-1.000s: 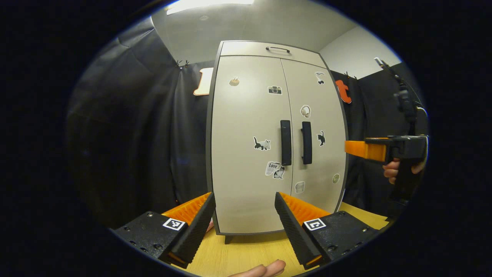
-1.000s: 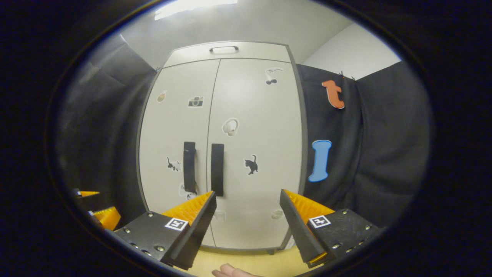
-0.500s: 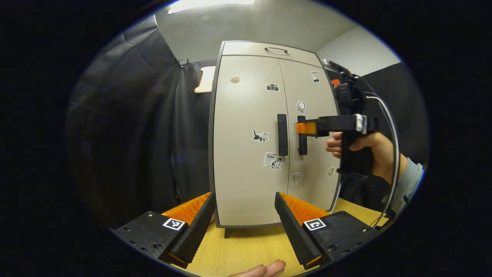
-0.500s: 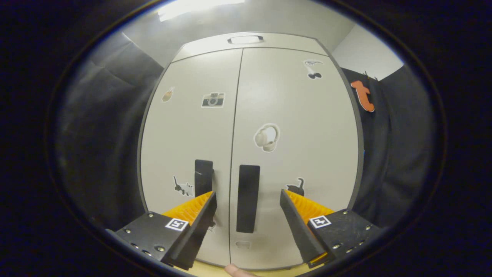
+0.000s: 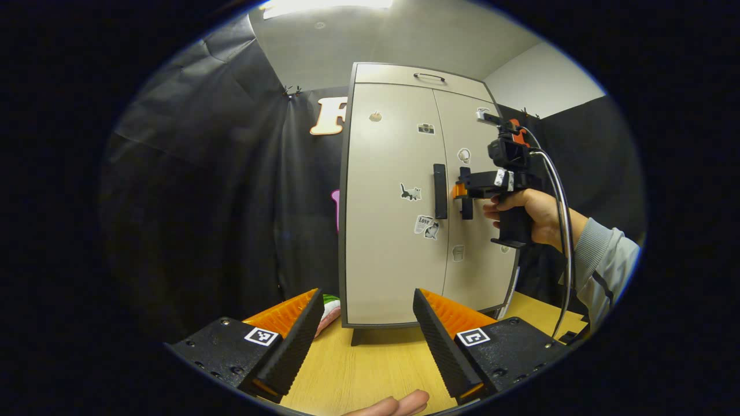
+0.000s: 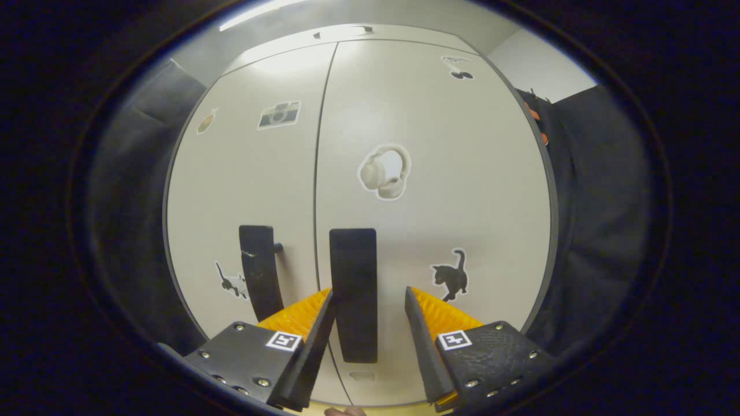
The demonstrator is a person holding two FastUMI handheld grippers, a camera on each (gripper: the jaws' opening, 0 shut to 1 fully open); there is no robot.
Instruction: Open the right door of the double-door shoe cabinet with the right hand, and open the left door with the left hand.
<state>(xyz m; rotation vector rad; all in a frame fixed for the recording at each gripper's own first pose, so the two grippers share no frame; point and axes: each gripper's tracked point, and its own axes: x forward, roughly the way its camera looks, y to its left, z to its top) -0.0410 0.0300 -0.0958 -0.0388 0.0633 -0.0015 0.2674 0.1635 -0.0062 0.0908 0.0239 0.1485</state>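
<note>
The shoe cabinet [image 5: 393, 231] stands upright on a wooden table [image 5: 370, 370], toward its far side, against the black cloth wall. Both doors are shut and flush with each other. The left door [image 5: 387, 202] and right door [image 5: 474, 231] each carry a black vertical handle next to the centre seam.

In the right gripper view, the right gripper [image 6: 364, 323] is up close to the right door [image 6: 433, 202]. Its fingers straddle the right handle [image 6: 354, 294], one on each side, with the jaws partly closed. The left finger lies against or very near the handle's edge. A gap shows between the handle and the right finger. Because the handle hides the contact line, a firm grip cannot be confirmed. The left handle [image 6: 260, 271] stands free just beside it, across the seam. A headphone sticker [image 6: 384, 171] sits above the handle and a black cat sticker [image 6: 452, 276] to its right.

In the left gripper view, the left gripper [image 5: 364, 329] hangs over the table, well apart from the cabinet, jaws wide apart and holding nothing. The left handle [image 5: 440, 190] is untouched. Farther off, a hand [image 5: 532, 214] in a grey sleeve [image 5: 601, 266] holds the right gripper [image 5: 461, 190] level at the right handle [image 5: 466, 199]. A cable [image 5: 563, 231] loops down from that tool.
</note>
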